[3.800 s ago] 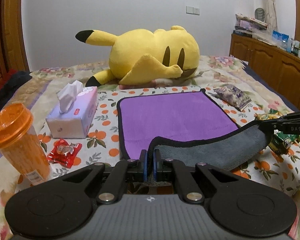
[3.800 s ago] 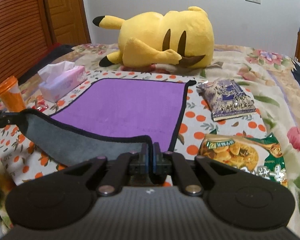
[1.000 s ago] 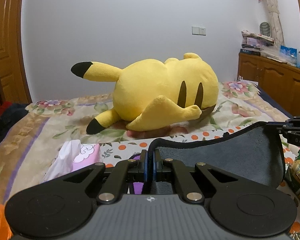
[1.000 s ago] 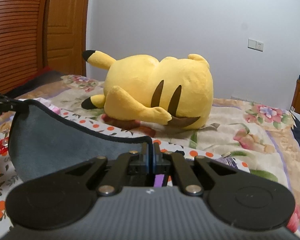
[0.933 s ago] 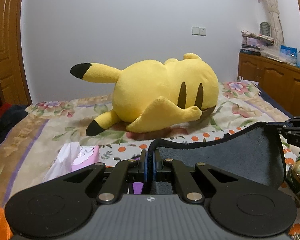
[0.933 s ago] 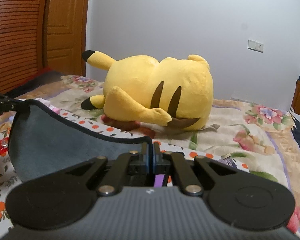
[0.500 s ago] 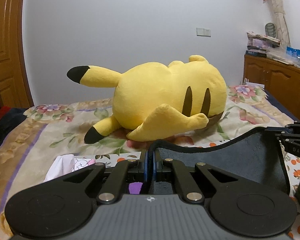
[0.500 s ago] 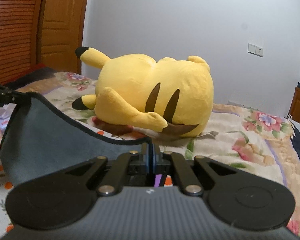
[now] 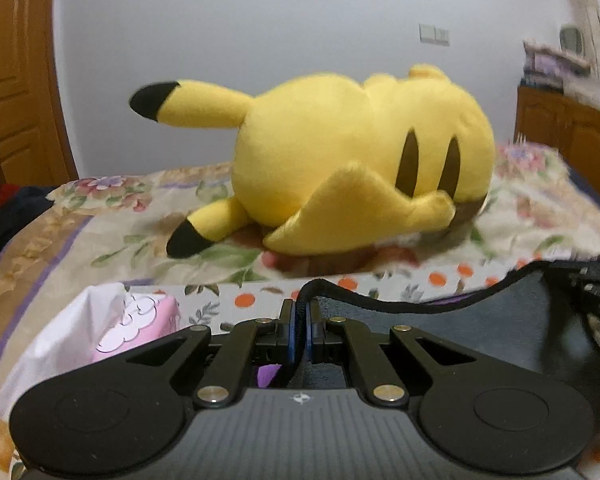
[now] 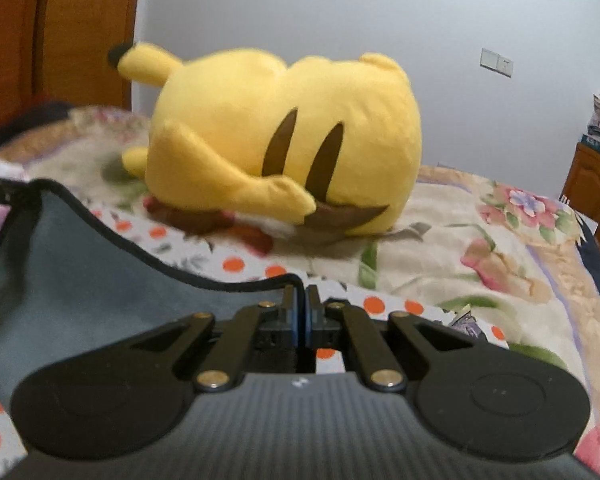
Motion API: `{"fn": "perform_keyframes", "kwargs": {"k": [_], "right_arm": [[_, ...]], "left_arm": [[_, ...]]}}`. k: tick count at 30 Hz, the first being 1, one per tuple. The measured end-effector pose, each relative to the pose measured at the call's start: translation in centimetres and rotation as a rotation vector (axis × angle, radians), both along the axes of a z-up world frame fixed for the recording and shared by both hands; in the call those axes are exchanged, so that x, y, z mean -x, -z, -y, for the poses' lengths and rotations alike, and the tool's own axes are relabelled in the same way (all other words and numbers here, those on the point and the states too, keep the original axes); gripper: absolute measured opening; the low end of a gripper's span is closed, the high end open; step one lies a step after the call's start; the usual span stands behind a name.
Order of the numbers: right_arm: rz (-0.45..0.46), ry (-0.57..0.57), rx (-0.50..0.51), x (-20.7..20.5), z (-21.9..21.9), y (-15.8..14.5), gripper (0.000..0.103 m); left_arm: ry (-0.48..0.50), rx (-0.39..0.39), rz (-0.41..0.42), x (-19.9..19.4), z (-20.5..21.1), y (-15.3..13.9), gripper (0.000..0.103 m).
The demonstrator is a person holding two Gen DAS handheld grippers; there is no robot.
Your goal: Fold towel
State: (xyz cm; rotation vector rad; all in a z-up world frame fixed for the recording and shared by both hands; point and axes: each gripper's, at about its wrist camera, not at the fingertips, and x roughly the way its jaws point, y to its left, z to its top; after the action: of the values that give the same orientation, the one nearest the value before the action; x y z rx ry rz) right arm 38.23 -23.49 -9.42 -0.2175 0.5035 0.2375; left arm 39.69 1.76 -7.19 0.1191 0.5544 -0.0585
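The towel is purple on one side and grey on the other, with a black hem. Its grey underside faces both cameras and hangs between the two grippers above the bed. My left gripper is shut on the towel's left corner. My right gripper is shut on the right corner, with the grey cloth sagging to its left. The right gripper also shows at the right edge of the left wrist view. A bit of the purple side shows under the left fingers.
A big yellow plush toy lies on the floral bedspread just beyond the towel. A pink tissue box stands at the left. A wooden cabinet lines the right wall, and a wooden door is at the left.
Both grippers have carried the towel's near edge forward toward the plush toy, which looms larger. The purple side has dropped out of sight beneath the lifted grey flap.
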Motion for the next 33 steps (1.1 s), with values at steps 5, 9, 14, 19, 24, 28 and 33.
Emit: {"fn": "perform_keyframes", "kwargs": {"k": [5, 9, 14, 19, 24, 28, 33], "right_arm": [[-0.031, -0.003, 0.057, -0.6, -0.6, 0.9, 0.004], [-0.043, 0.008, 0.066, -0.9, -0.7, 1.2, 0.004], [-0.035, 0.008, 0.062, -0.8, -0.7, 0.8, 0.004], [-0.043, 0.009, 0.081, -0.9, -1.0, 1.0, 0.004], [-0.058, 0.024, 0.082, -1.1, -1.1, 1.1, 0.005], [-0.066, 0.040, 0.074, -0.7, -0.8, 0.9, 0.030], [-0.067, 0.045, 0.052, 1.1, -0.3, -0.1, 0.043]], "left_arm": [[-0.008, -0.030, -0.027, -1.1, -0.4, 1.6, 0.006], [-0.009, -0.045, -0.031, -1.3, -0.5, 2.1, 0.006], [-0.011, -0.037, -0.026, -1.1, -0.4, 2.2, 0.006], [-0.010, -0.053, -0.043, -1.3, -0.2, 2.8, 0.006], [-0.022, -0.068, -0.069, -1.5, -0.2, 3.5, 0.008], [-0.015, -0.070, -0.081, -1.0, -0.2, 3.5, 0.023], [-0.011, -0.053, -0.083, 0.5, -0.1, 2.8, 0.048]]}}
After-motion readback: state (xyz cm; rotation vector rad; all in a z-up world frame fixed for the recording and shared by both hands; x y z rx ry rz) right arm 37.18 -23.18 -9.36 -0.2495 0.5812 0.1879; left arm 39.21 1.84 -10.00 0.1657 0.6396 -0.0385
